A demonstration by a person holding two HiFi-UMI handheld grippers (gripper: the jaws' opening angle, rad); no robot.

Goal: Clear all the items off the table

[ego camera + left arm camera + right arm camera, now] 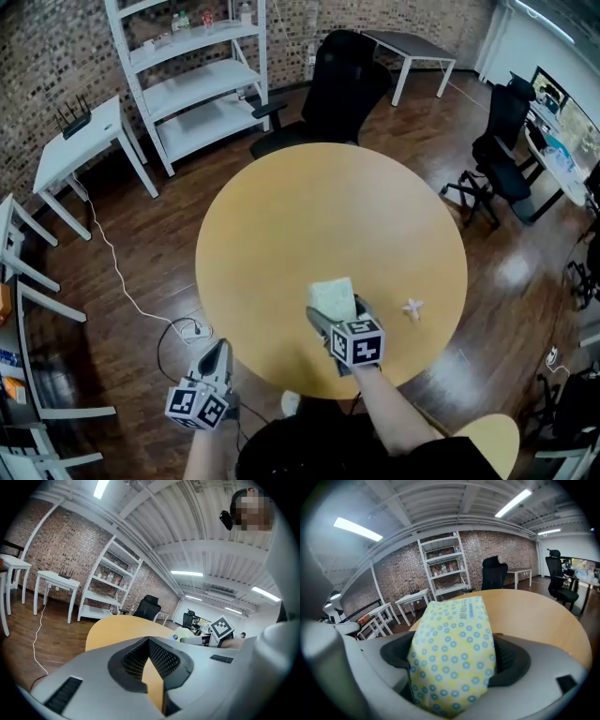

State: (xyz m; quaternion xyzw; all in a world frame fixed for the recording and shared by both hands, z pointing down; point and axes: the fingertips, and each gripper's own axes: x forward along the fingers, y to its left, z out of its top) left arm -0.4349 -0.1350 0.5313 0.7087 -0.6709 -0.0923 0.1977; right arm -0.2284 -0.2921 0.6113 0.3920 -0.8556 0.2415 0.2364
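A soft tissue pack, pale yellow with blue dots, sits between the jaws of my right gripper over the near part of the round yellow table. In the right gripper view the pack fills the gap, with both dark pads pressed on its sides, and the tabletop lies beyond it. A small white crumpled scrap lies on the table to the right of that gripper. My left gripper hangs off the table's near left edge over the floor, its jaws together and holding nothing. The left gripper view looks along its jaws at the table.
A black office chair stands at the table's far side, with a white shelf unit and a small white table to the back left. A white cable runs over the wooden floor on the left. More office chairs stand on the right.
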